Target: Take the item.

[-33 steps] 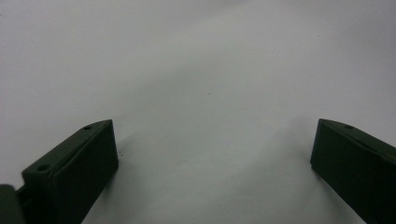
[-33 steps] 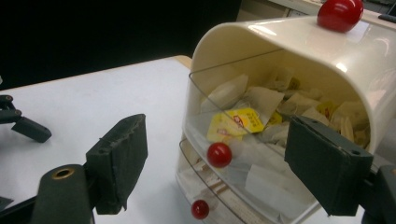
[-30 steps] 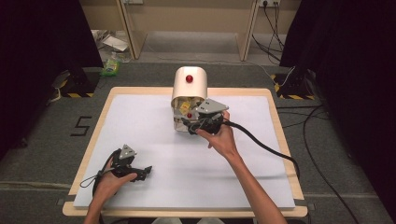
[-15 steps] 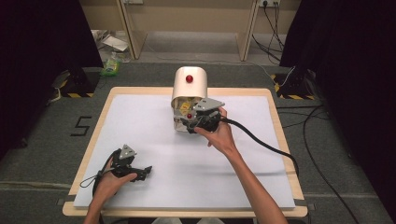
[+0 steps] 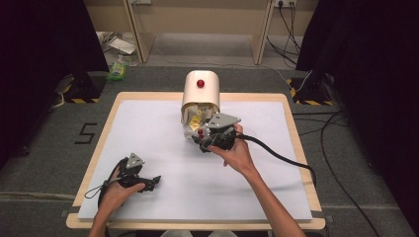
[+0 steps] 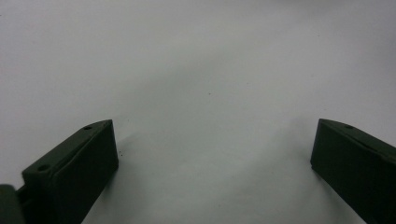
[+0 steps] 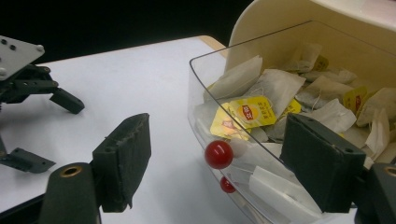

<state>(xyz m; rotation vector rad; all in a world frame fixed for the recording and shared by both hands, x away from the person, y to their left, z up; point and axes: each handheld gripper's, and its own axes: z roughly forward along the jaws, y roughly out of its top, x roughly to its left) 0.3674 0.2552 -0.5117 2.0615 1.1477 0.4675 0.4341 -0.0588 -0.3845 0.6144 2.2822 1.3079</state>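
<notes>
Compared with a second ago, we see little change: the right gripper (image 5: pixel 203 139) sits at the mouth of the cream dispenser (image 5: pixel 200 90) as before, maybe nudged a touch closer to the clear drawer (image 7: pixel 243 186). The left gripper (image 5: pixel 148 182) has not moved from the near left of the counter (image 5: pixel 148 123). We read that as the approach being over and the grab not yet made: nothing has come out of the drawer.

In the right gripper view its jaws stand spread wide, one on each side of the drawer's front, with the red knob (image 7: pixel 219 154) between them and slightly nearer the left jaw. Nothing is pinched. The drawer is pulled open and holds a heap of tea bags (image 7: pixel 280 93), one with a yellow tag (image 7: pixel 252 112) lying close to the front wall. We judge the next move is either a close on the knob or a reach over the wall for a bag; we cannot tell which.

Pose: the right hand (image 5: pixel 237 153) reaches forward from the bottom right, forearm angled toward centre, gripper pointing left and away into the dispenser's base, cable trailing off right. The left hand (image 5: pixel 116 192) rests low on the counter, well apart from the dispenser, its gripper pointing right, jaws spread over bare white surface, holding nothing.
</notes>
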